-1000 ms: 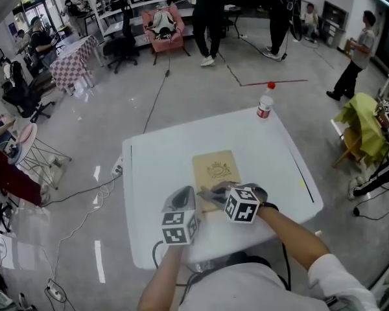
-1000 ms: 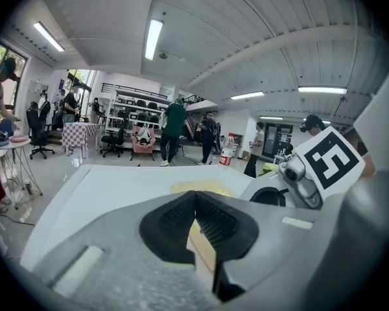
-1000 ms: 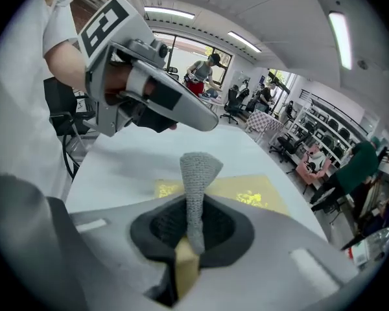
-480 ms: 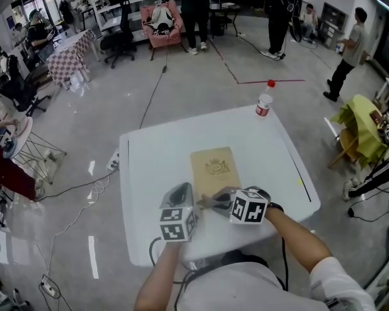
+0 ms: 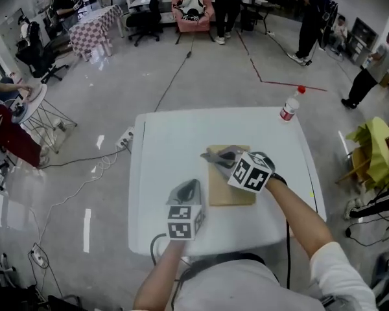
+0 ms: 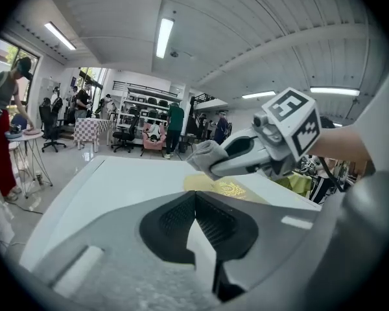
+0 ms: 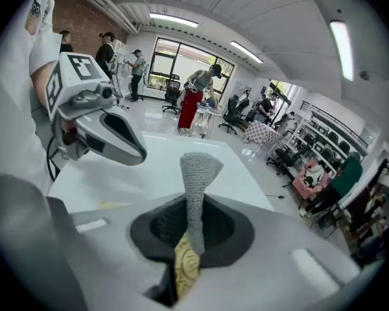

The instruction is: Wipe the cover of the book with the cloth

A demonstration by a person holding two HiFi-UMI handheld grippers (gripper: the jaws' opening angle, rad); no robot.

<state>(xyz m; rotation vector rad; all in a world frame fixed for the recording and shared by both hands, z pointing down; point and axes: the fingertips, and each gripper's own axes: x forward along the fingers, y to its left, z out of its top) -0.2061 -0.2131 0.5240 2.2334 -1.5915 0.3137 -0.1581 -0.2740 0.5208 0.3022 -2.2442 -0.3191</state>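
Observation:
A tan book [image 5: 236, 186] with a gold emblem lies flat in the middle of the white table [image 5: 168, 148]. My right gripper [image 5: 222, 161] hovers over the book's far left part, shut on a grey cloth [image 5: 214, 155]. In the right gripper view the cloth [image 7: 198, 186] stands up between the jaws, with the book [image 7: 185, 267] showing below. My left gripper [image 5: 187, 186] rests over the table just left of the book's near corner, its jaws closed with nothing in them. The left gripper view shows the right gripper [image 6: 246, 151], the cloth [image 6: 206, 157] and the book [image 6: 228, 188] ahead.
A plastic bottle with a red cap [image 5: 288, 109] stands at the table's far right corner. A chair draped in yellow [image 5: 373, 141] sits right of the table. People, office chairs and cables occupy the floor beyond.
My right gripper has carried the cloth from the book's near edge to its far left part. The left gripper has stayed by the near left corner.

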